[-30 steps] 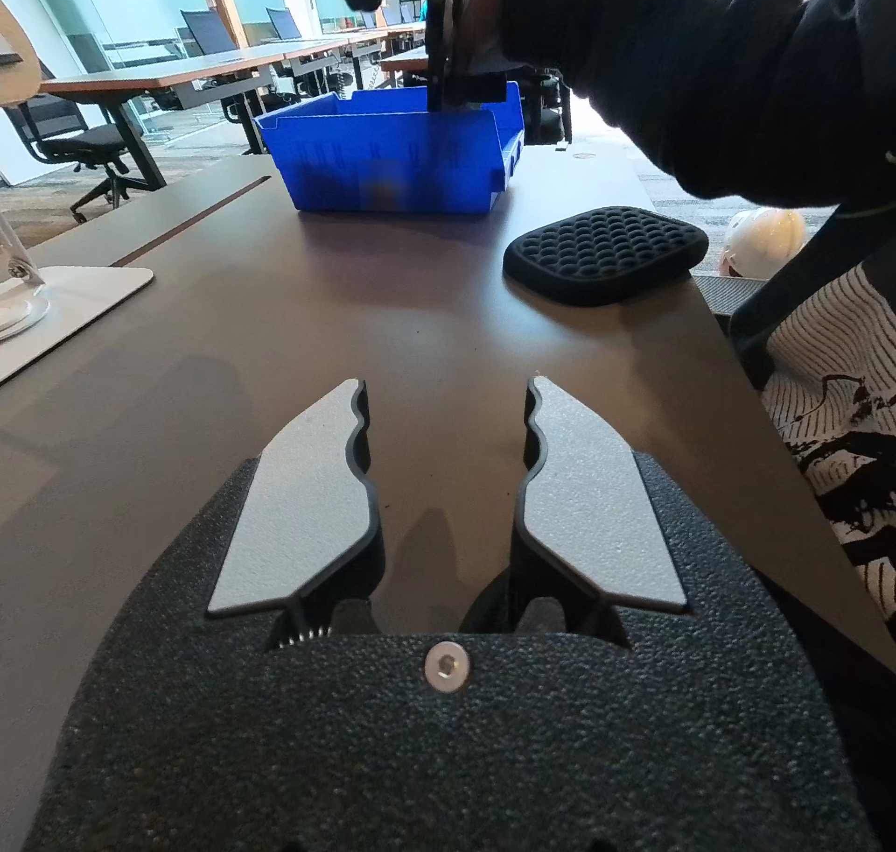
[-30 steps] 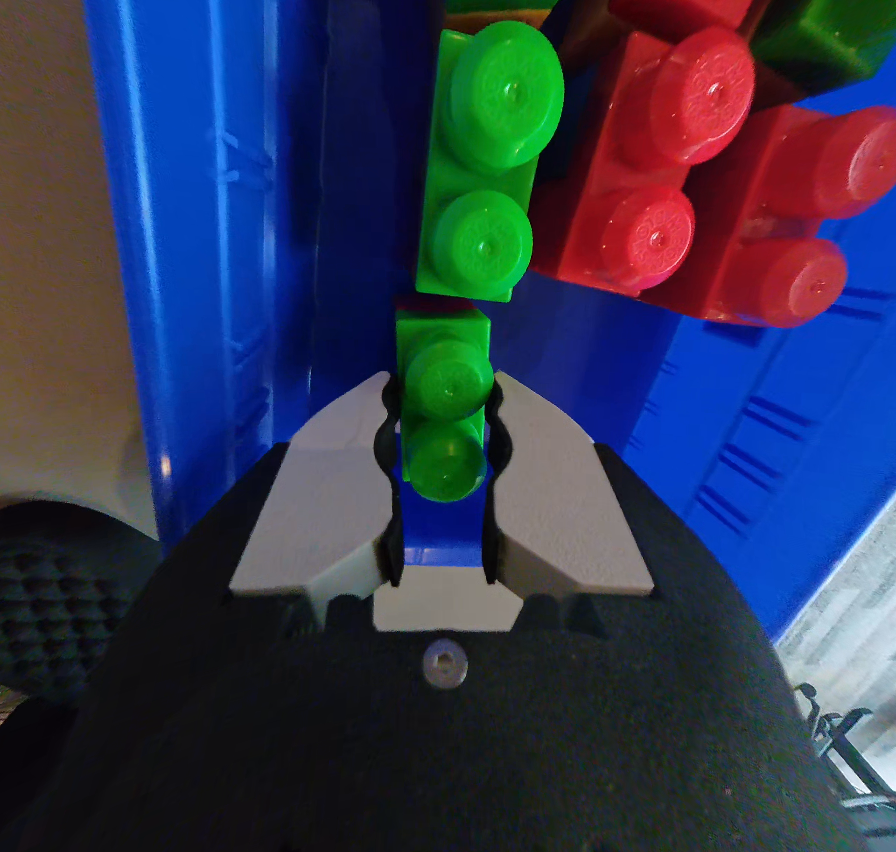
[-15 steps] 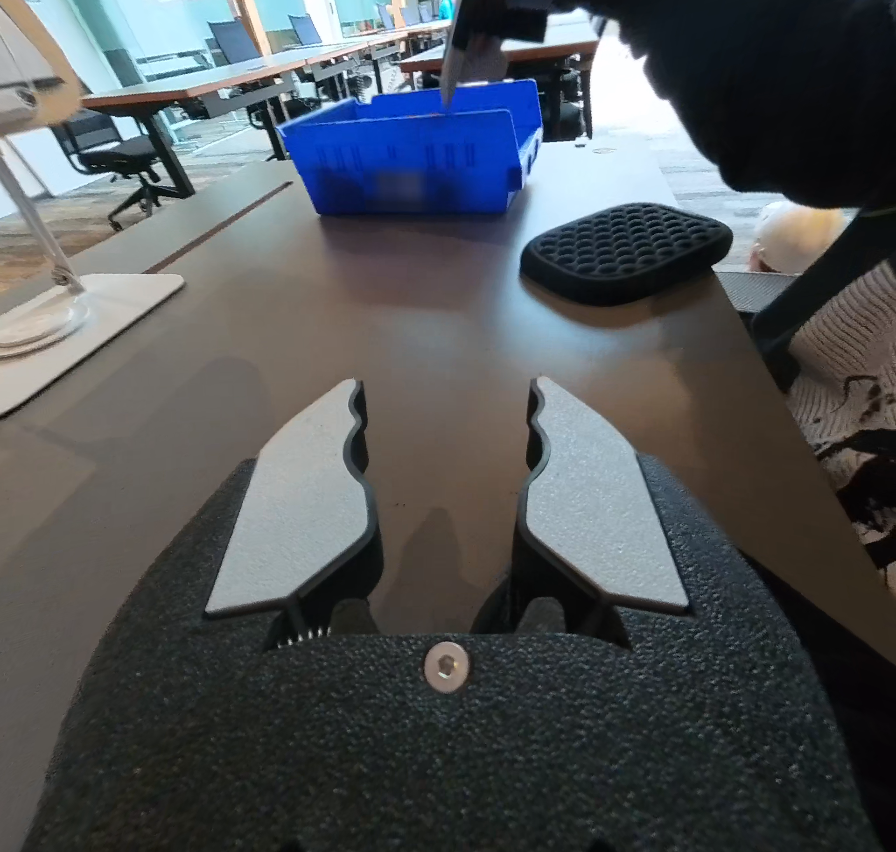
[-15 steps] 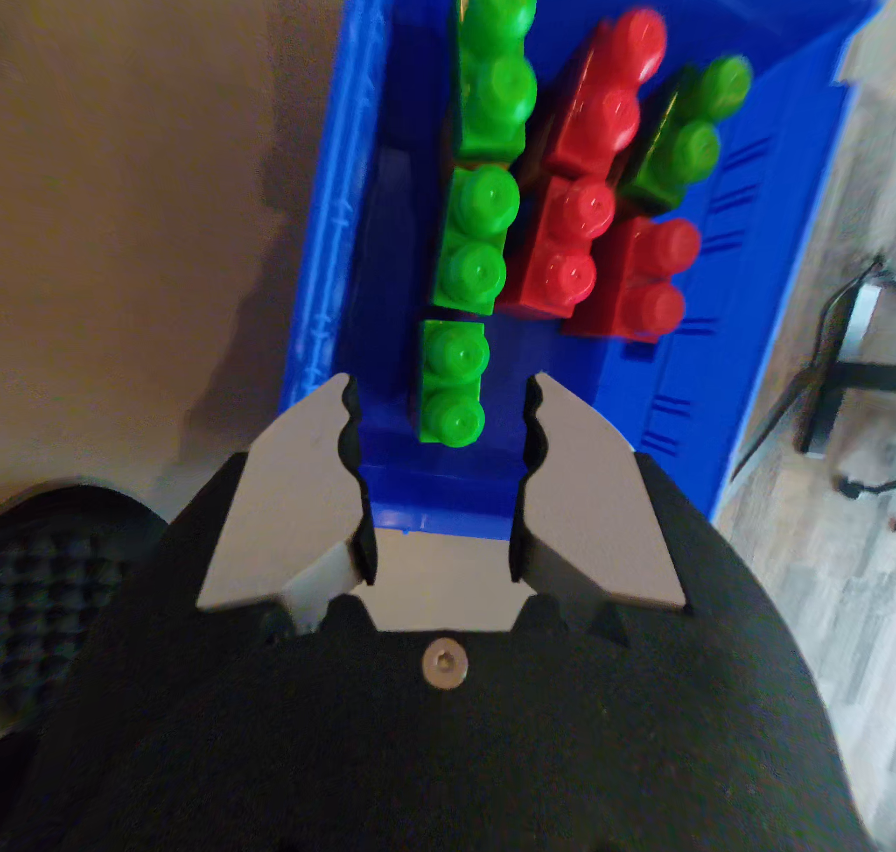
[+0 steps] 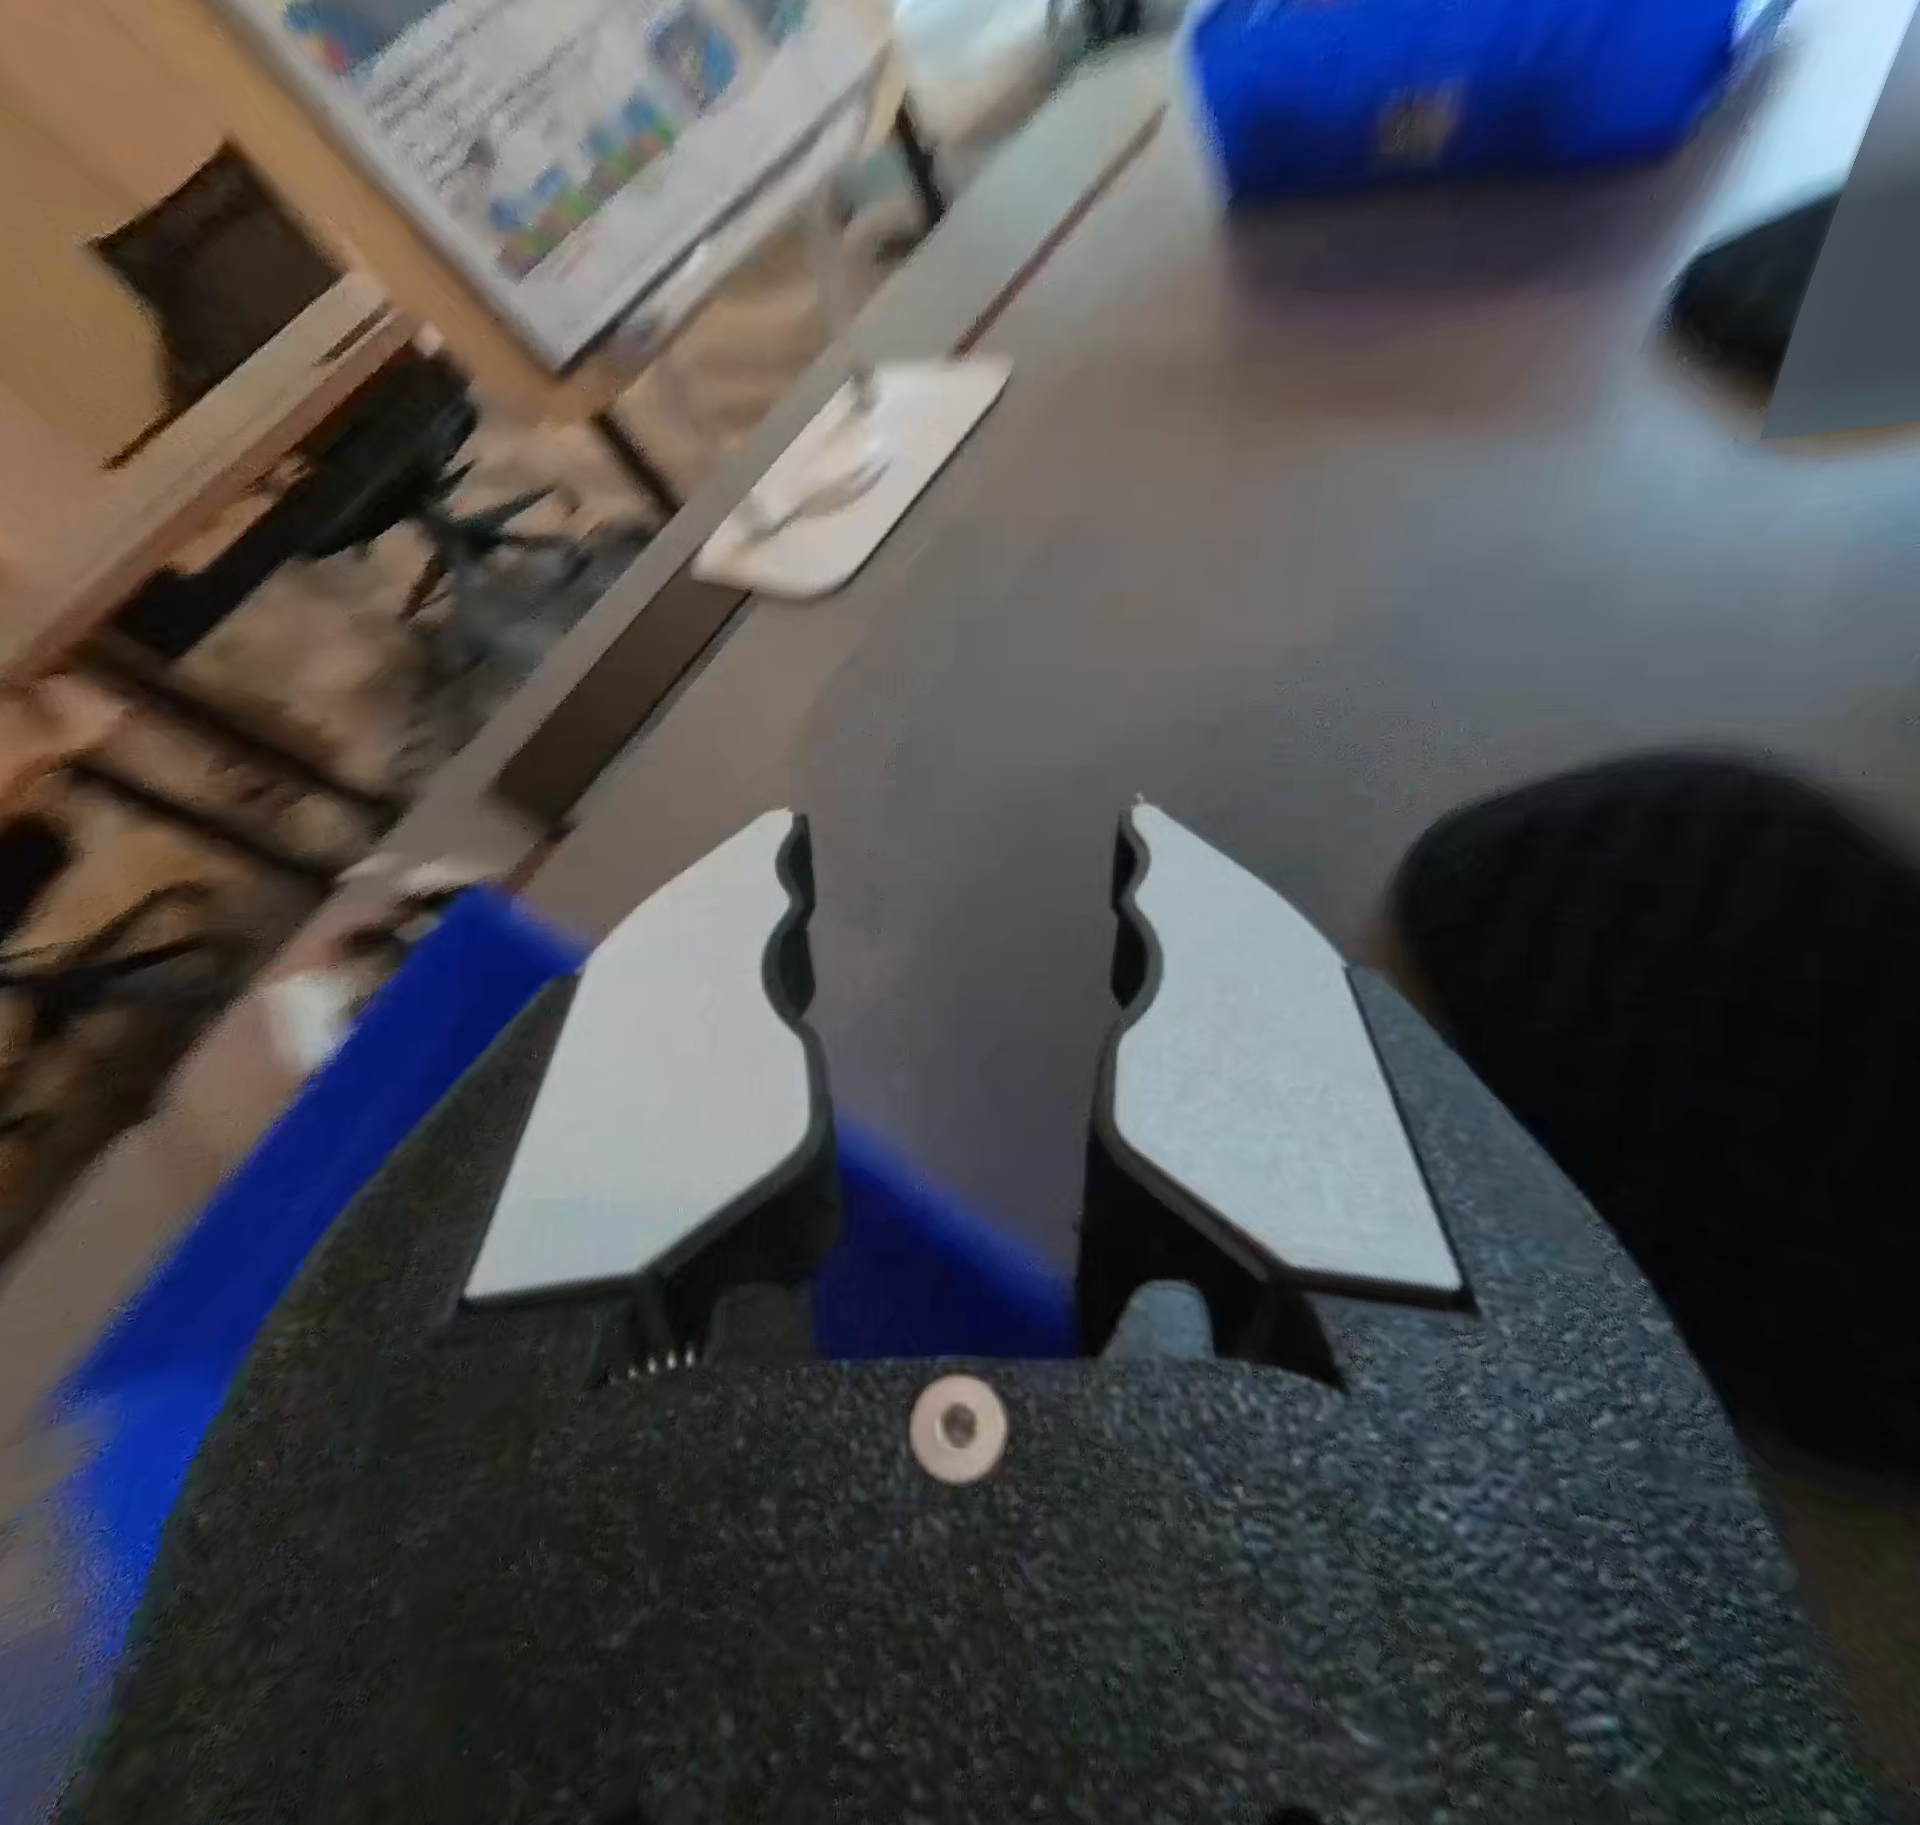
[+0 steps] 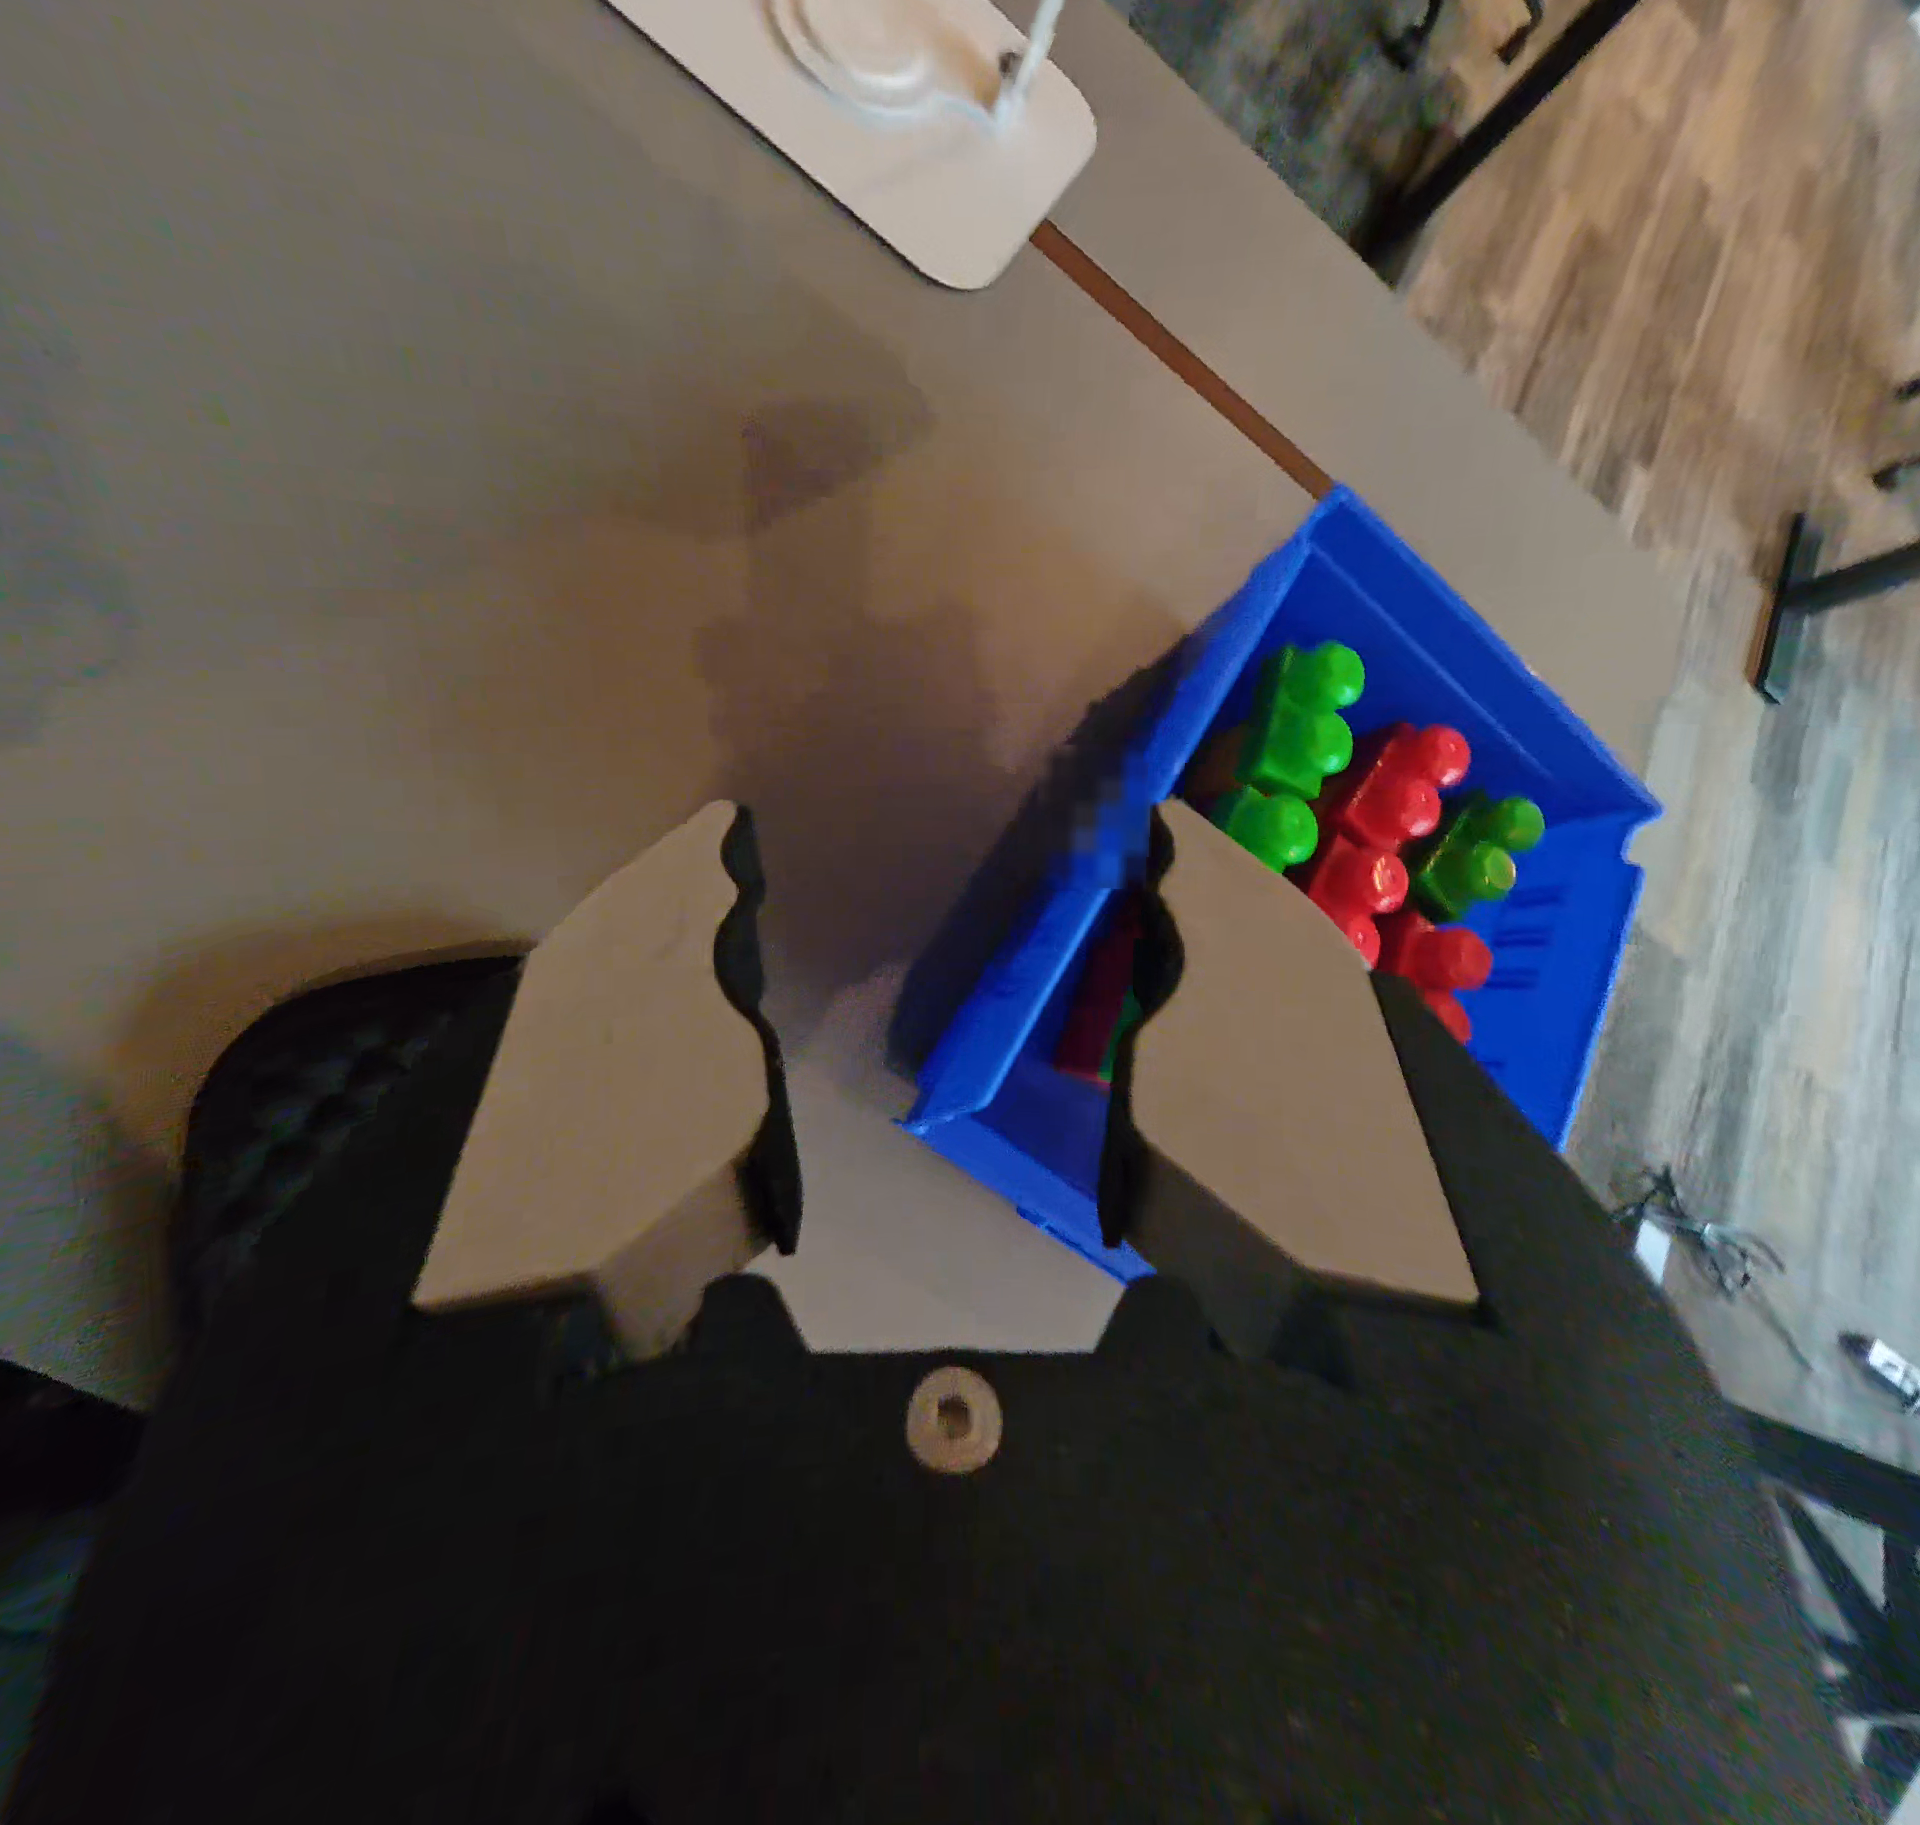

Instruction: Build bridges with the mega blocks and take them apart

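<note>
My right gripper (image 6: 948, 809) is open with nothing between its fingers, and it is high above the brown table (image 6: 416, 528). A blue bin (image 6: 1475, 653) lies below it to the right. The bin holds green blocks (image 6: 1299, 726) and red blocks (image 6: 1392, 809), and my right finger (image 6: 1268, 1048) covers part of it. My left gripper (image 5: 964, 819) is open with nothing between its fingers, low over the table (image 5: 1143, 580). The left wrist view is blurred, with the blue bin (image 5: 1455, 40) far off at the top right.
A white stand base (image 6: 831, 82) sits on the table's far side and also shows in the left wrist view (image 5: 852, 476). A black honeycomb pad (image 6: 312, 1100) lies by my right gripper. A blurred blue object (image 5: 312, 1152) lies under my left gripper. A dark shape (image 5: 1662, 1048) lies to its right. Spacing between my two grippers at the tips: around 50 cm.
My right gripper opened, left the green block in the bin, then rose and swung left of the bin. My left gripper swung fast, blurring its view, and stayed open.
</note>
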